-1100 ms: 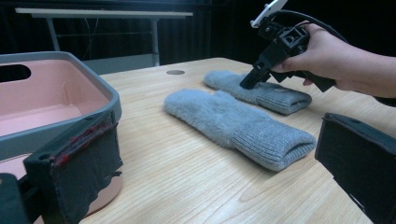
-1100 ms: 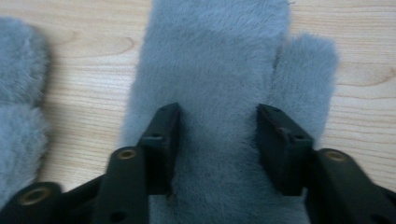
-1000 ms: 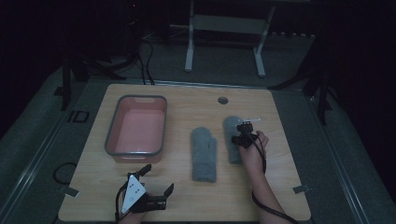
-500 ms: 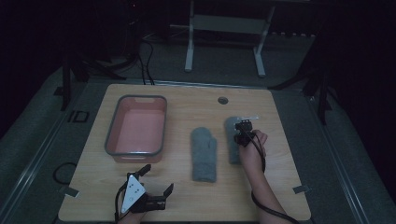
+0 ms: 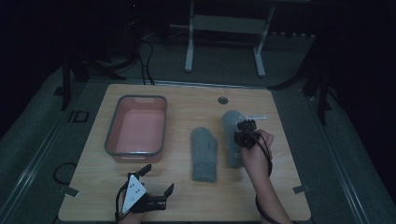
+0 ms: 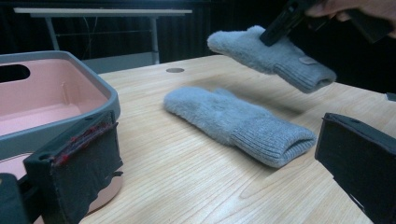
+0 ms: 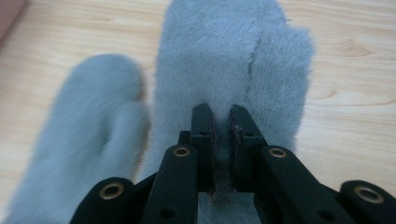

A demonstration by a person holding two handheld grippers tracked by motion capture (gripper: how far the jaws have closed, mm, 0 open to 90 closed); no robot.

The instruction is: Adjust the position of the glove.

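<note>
Gripping the far grey mitten by a fold of its fleece, our right gripper sat over the right half of the wooden table in the high view, with our right hand behind it and the forearm running back to the near edge. From that height we saw a second grey mitten lying flat near the table's middle, just left of the held one, and a pink tub with a grey rim on the left side, well apart from both. Our left gripper rested at the near left edge with its jaws spread wide and nothing between them, a white plate on its top. In the left gripper view we looked between those two parted black jaws, one low at each side, across the bare wood: the flat mitten lay on the table with its ribbed cuff toward us, the pink tub stood close at the left, and beyond them the held mitten hung clear of the table, tilted, casting a soft shadow on the wood, with the right gripper biting its upper side. In the right gripper view we saw the two jaws drawn nearly together on a pinch of the mitten's fleece, thumb at the right, while the other mitten showed blurred at the left.
</note>
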